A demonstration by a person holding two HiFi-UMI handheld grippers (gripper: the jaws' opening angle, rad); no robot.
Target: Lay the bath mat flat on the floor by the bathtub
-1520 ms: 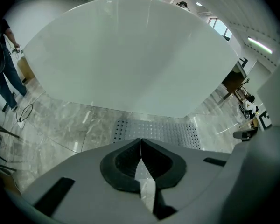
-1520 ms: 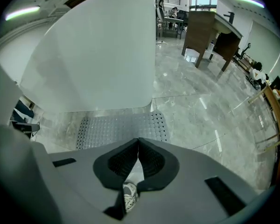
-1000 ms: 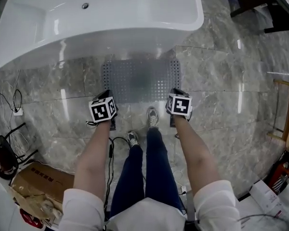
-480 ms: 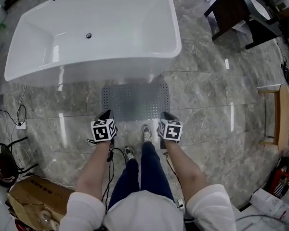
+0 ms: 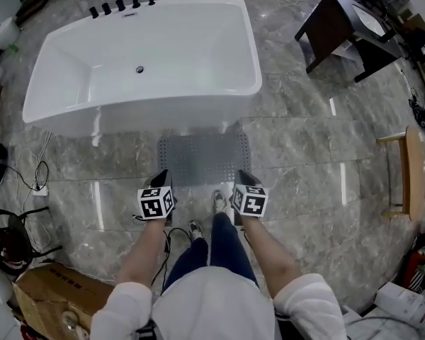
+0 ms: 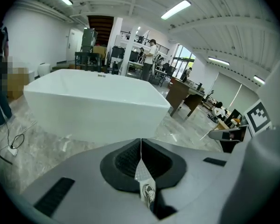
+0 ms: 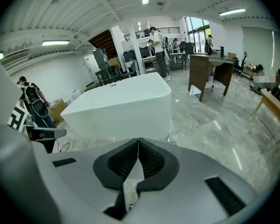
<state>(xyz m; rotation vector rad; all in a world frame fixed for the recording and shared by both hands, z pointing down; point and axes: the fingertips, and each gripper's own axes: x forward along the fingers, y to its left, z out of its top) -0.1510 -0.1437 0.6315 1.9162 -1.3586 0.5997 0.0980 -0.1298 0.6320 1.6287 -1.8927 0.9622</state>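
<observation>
The grey perforated bath mat (image 5: 204,158) lies flat on the marble floor, its far edge against the white bathtub (image 5: 142,55). Both grippers hang in the air over the mat's near edge, apart from it. My left gripper (image 5: 163,176) is over the near left corner and my right gripper (image 5: 241,176) over the near right corner. Each is shut with nothing held. In the left gripper view the jaws (image 6: 140,146) meet in a thin line below the bathtub (image 6: 93,101). The right gripper view shows the same closed line (image 7: 138,146) below the bathtub (image 7: 121,108).
The person's shoes (image 5: 219,201) stand just behind the mat. A dark table (image 5: 340,30) is at the upper right and a wooden frame (image 5: 411,168) at the right edge. Cables (image 5: 28,183) and a cardboard box (image 5: 49,289) lie at the left.
Both grippers have risen from the mat's near edge, staying shut. The head camera has also lifted, so tub and mat look smaller. The mat has stayed flat.
</observation>
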